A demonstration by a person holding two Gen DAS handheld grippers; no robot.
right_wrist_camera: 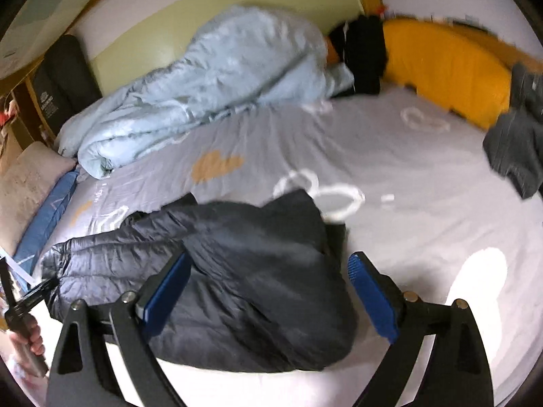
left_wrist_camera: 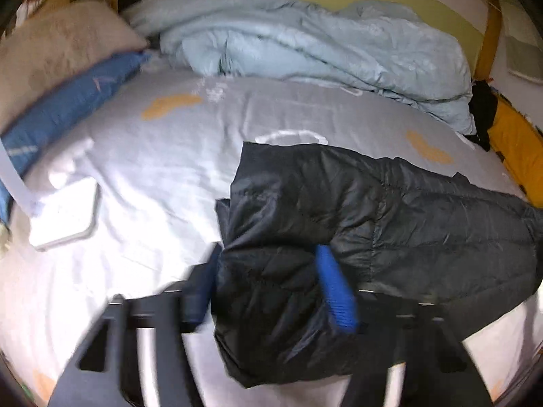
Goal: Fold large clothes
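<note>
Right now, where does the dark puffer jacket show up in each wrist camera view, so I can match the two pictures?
Left wrist view: the dark puffer jacket fills the lower right, one end bunched between the left gripper fingers.
Right wrist view: it lies at lower centre, under the open right gripper.
Shared landmark: the light blue duvet heaped behind the jacket.

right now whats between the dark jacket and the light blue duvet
Only bare grey bedsheet between the dark jacket and the light blue duvet, clearest in the right wrist view.
</note>
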